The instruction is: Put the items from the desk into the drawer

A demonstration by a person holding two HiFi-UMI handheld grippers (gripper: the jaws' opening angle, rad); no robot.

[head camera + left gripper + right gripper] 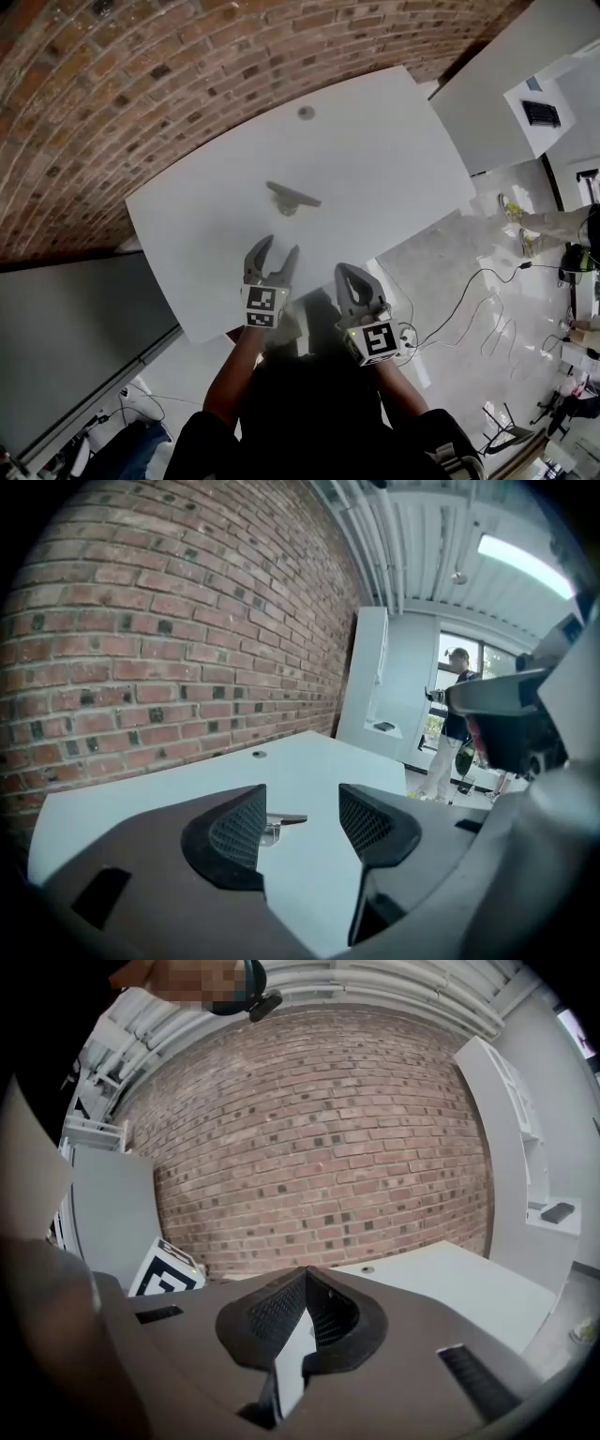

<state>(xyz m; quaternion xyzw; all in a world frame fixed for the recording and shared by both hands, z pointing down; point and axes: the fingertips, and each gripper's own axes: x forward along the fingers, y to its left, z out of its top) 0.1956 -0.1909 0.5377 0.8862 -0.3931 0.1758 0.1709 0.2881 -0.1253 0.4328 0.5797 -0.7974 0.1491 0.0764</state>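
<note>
by the desk [375,169], left gripper [278,246] gapes empty while right gripper [344,269] is closed.

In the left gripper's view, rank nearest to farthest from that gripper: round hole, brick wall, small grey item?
1. The small grey item, just ahead of the left gripper.
2. The round hole, farther back, slightly left.
3. The brick wall, behind both.

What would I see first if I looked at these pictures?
A big red brick wall stands behind a plain white desk. One small grey T-shaped object sits near the desk's middle. At the desk's near edge, the left gripper is open and the right gripper is shut.
</note>
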